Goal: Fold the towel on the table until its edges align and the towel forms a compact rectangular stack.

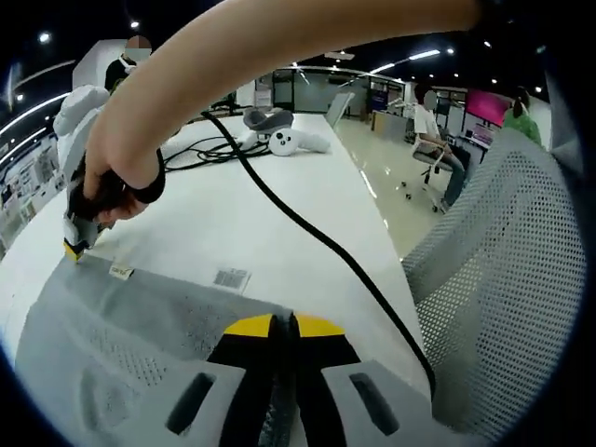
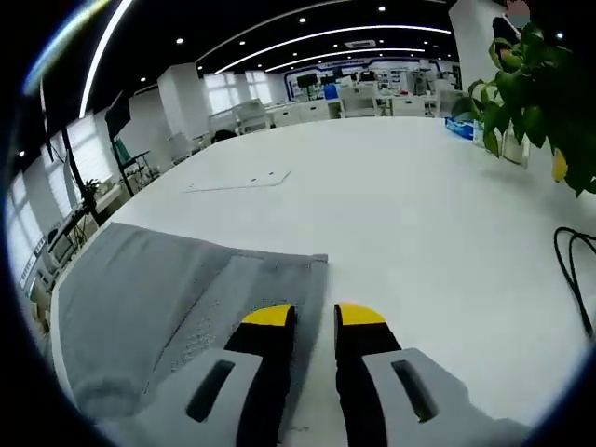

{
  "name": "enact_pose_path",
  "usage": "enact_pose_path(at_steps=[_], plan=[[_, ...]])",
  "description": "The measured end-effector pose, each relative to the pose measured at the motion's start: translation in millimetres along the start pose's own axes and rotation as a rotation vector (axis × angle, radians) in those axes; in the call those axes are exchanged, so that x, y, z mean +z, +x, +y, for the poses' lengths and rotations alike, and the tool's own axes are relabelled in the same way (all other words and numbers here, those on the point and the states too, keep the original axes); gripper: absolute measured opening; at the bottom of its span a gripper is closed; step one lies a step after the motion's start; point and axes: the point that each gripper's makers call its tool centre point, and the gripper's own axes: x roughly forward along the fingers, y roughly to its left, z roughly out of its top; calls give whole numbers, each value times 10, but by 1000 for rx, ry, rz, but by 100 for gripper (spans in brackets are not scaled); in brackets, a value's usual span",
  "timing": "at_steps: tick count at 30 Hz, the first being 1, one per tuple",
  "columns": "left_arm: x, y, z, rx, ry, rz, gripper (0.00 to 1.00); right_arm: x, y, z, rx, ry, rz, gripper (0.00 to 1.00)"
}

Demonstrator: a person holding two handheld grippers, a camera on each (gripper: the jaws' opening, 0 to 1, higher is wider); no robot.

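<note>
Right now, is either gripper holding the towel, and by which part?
The left gripper is shut on the towel at its near edge. The right gripper is open beside the towel's corner, holding nothing.
</note>
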Motion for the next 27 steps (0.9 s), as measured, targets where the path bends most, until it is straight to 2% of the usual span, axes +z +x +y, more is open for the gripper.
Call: enact_pose_path(at_steps=[2,8,12,14,17,19,21,22,27], plan=[[1,1,-3,5,1,2,7,-11,8,-41,-20,-14,8,4],[0,4,-3,11,7,7,7,-10,28,-59,-11,-26,15,3],[-2,4,-4,7,10,6,7,37,65,-49,19,105,15,7],[-5,5,-4,9,11,5,7,72,91,-47,17,80,11,12],[-6,6,-5,10,15,5,7,113,150,-7,10,-45,20,15],[-7,7,-6,10,20,5,7,109,186,-27,-8,-125,36,11],[-8,5,-8,13,28,-1,7,114,207,36,21,-204,40,5],[-7,4,-7,14,27,-5,7,107,198,91,34,-177,34,1],[-11,8,-3,22,26,-9,7,128,194,9,33,-142,7,1]])
